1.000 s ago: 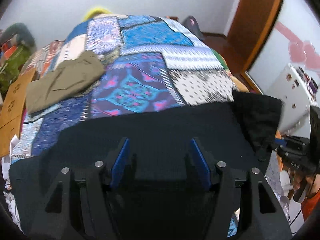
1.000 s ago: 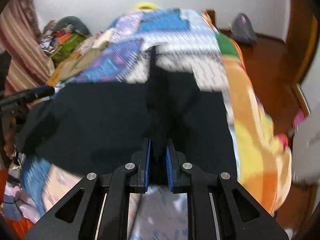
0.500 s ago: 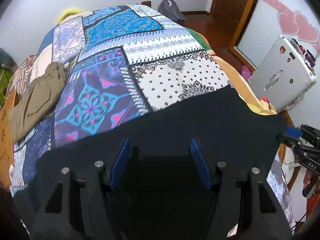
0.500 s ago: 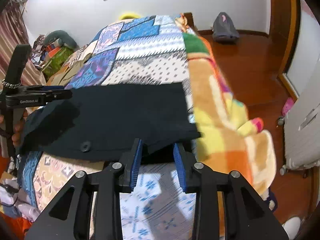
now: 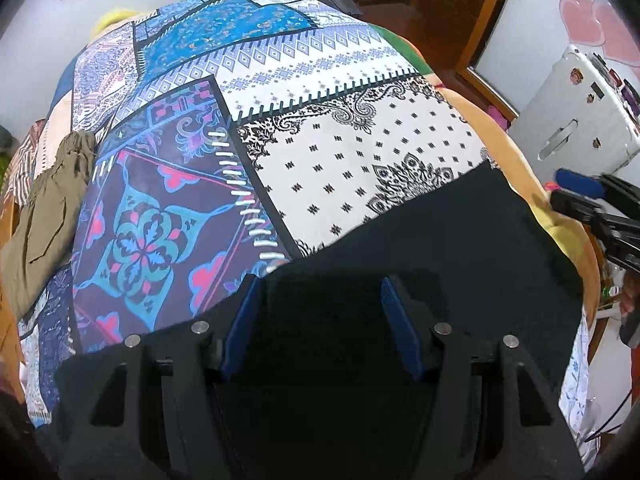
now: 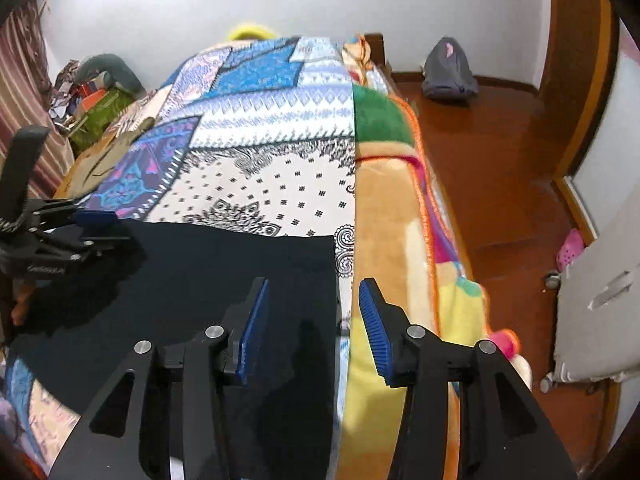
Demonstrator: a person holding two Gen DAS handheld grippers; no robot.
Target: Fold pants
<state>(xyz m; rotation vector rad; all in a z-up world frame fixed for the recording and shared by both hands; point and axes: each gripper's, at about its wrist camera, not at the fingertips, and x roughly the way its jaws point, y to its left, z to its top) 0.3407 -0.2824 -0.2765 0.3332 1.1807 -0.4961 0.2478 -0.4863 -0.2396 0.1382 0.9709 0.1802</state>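
Black pants lie flat across the near end of the bed, also in the right wrist view. My left gripper is open just above the pants, with nothing between its blue pads. It shows at the left in the right wrist view. My right gripper is open and empty over the pants' right edge. It shows at the right edge of the left wrist view.
A patchwork bedspread covers the bed. Olive trousers lie at its left side. An orange blanket hangs over the right edge. A white suitcase, wooden floor and a grey backpack are to the right.
My right gripper has opened and let go of the pants, which now lie flat on the bed. Both grippers have shifted to look farther up the bed.
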